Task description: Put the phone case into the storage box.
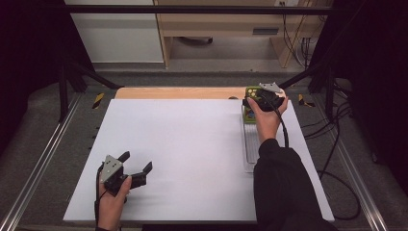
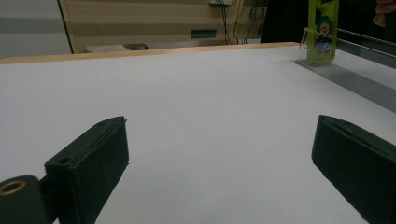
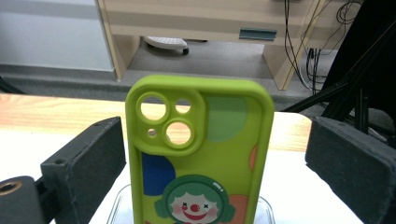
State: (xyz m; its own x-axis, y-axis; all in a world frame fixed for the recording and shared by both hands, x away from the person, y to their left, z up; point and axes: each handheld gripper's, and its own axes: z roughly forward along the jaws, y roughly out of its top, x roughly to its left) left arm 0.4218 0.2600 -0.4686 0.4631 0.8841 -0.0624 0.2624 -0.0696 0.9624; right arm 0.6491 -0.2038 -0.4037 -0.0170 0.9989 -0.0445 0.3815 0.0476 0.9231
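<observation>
Right gripper [image 3: 215,158] level — jaws flanking phone case [image 3: 201,154]

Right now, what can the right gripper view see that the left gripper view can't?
The right gripper view alone shows the green phone case from close up: three camera holes, coloured dots and a clown face, standing upright between that gripper's black jaws without touching them. The left gripper view alone shows a wide stretch of bare white table between its open jaws, with the long clear tray running along one side. Both show the phone case, the white table with its wooden edge, and the wooden furniture behind.
</observation>
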